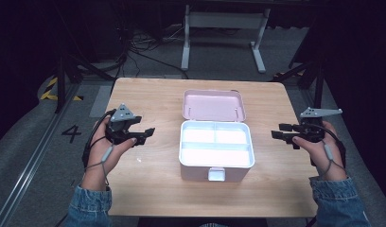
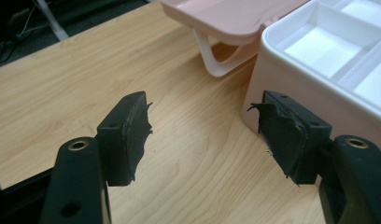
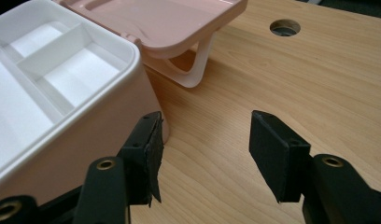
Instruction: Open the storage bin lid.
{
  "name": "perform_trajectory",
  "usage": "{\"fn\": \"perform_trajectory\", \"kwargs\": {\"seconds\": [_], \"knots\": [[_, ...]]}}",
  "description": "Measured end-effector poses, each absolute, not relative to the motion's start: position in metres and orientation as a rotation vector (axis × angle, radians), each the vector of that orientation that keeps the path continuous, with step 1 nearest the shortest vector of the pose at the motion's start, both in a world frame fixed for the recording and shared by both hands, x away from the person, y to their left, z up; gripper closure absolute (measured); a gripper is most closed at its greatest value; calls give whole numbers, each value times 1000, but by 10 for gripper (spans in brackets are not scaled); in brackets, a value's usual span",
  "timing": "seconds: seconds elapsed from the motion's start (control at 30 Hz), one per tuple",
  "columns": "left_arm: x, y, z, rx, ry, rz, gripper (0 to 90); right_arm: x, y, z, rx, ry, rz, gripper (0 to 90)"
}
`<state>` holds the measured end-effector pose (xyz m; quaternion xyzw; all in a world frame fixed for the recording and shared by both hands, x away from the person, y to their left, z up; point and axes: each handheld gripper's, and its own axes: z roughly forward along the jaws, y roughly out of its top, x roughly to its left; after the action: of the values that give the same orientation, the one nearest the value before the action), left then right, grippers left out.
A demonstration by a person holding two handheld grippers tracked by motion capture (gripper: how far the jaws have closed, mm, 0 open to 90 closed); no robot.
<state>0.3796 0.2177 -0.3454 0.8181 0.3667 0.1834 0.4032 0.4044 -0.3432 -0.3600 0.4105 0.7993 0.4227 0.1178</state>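
A pink box (image 1: 216,170) stands in the middle of the wooden table, its pink lid (image 1: 214,105) swung back flat behind it. Inside sits a white tray (image 1: 215,143) with three empty compartments. A white latch (image 1: 216,174) hangs at the box's front. My left gripper (image 1: 144,135) hovers left of the box, open, nothing between its jaws. My right gripper (image 1: 278,131) hovers to the right of it, open and empty too. The left gripper view has the box wall (image 2: 291,84) just beyond the right pad (image 2: 284,135). The right gripper view has the box (image 3: 86,126) beside its left pad (image 3: 149,156).
The wooden table (image 1: 153,189) has bare room on both sides of the box and in front of it. A round cable hole (image 3: 285,27) sits in the tabletop past the lid. A white desk frame (image 1: 224,33) and cables lie on the floor beyond.
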Motion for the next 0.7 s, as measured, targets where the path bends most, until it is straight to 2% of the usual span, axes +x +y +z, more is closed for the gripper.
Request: {"fn": "perform_trajectory", "kwargs": {"seconds": [0.2, 0.53, 0.7], "knots": [[377, 238, -361, 2071, 1023, 456, 342, 409, -347, -366, 1230, 2340, 1172, 447], [382, 266, -393, 2184, 1254, 459, 335, 418, -361, -383, 1303, 2365, 1087, 438], [385, 270, -403, 2192, 1301, 388, 328, 422, -367, -392, 1331, 2376, 986, 437]]}}
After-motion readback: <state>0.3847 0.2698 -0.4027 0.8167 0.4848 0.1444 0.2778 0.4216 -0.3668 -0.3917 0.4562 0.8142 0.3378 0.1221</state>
